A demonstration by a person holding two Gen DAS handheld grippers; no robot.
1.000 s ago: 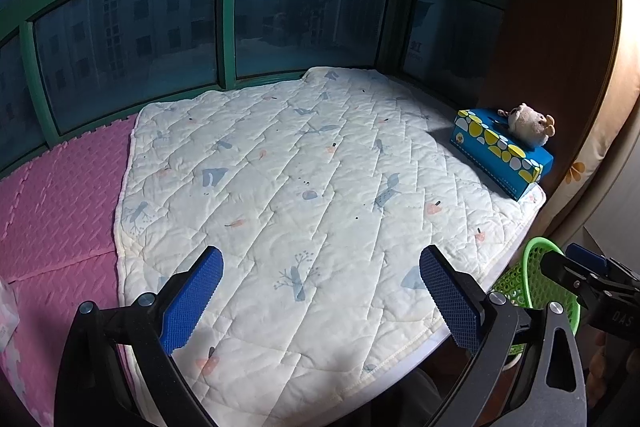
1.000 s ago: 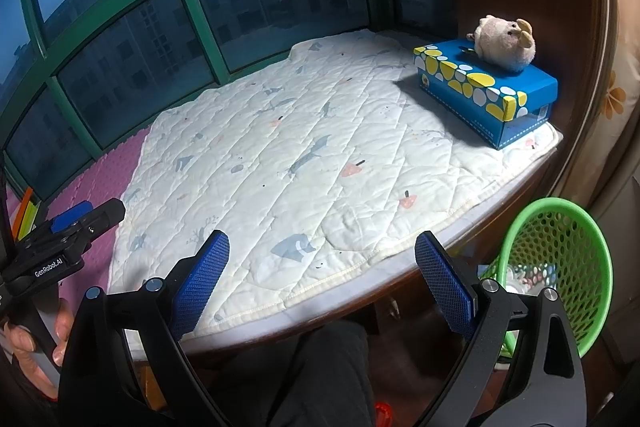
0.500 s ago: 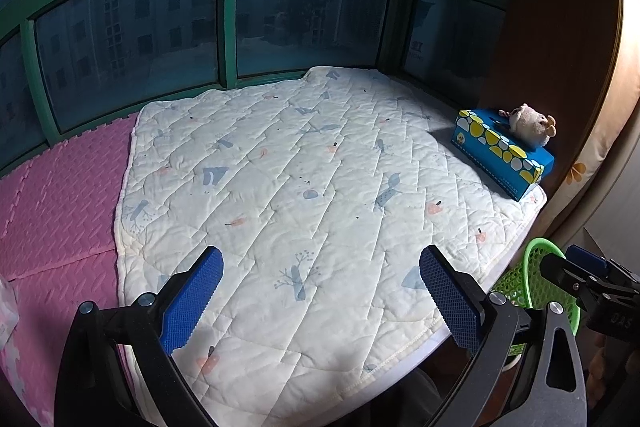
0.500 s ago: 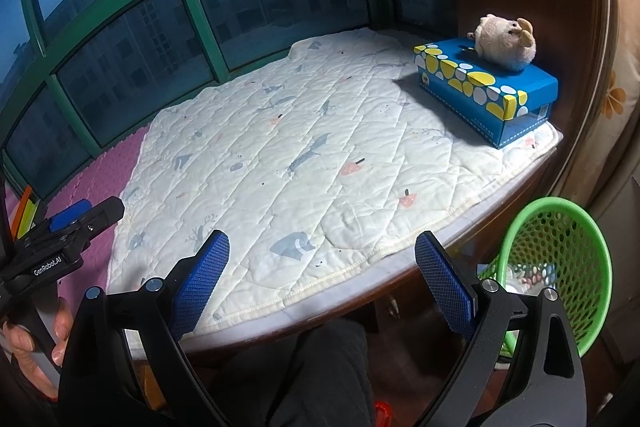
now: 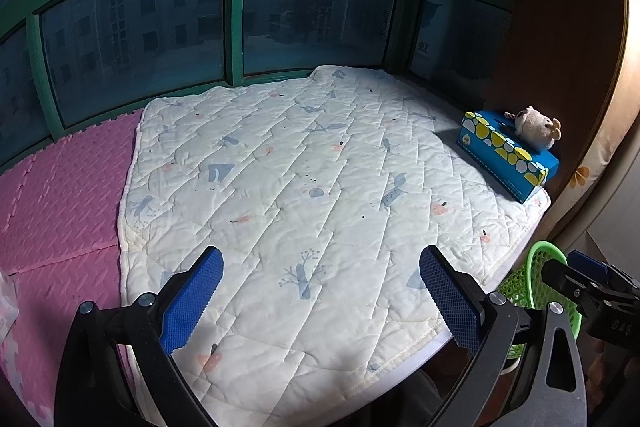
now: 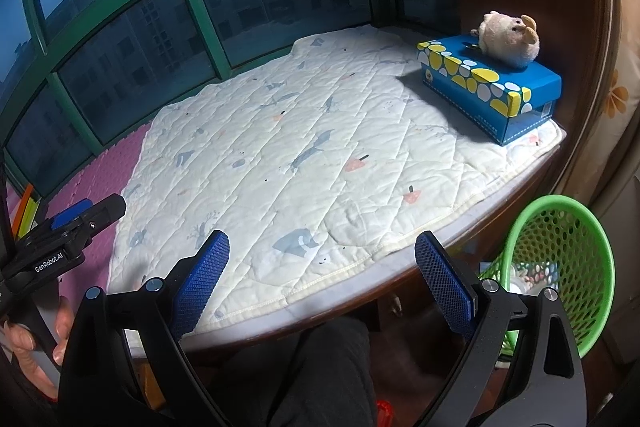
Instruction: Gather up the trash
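Both claws empty, nothing loose left on the window bed that I can see.

From the left: my left claw (image 5: pixel 318 301) hangs wide open and holds nothing over the near edge of the cream quilted mat with small blue and pink prints (image 5: pixel 320 187), pink foam tiles (image 5: pixel 60 187) beside it. My right claw (image 6: pixel 320 283) is also spread open and empty, above the mat's front edge. No loose trash shows on the mat; only a blue tissue box with yellow and white spots (image 6: pixel 488 87) carrying a small beige plush toy (image 6: pixel 508 41). To the right, below the ledge, the green plastic mesh basket (image 6: pixel 576 227) holds some pieces, hard to identify, just beside the right claw. I judge collection nearly finished.
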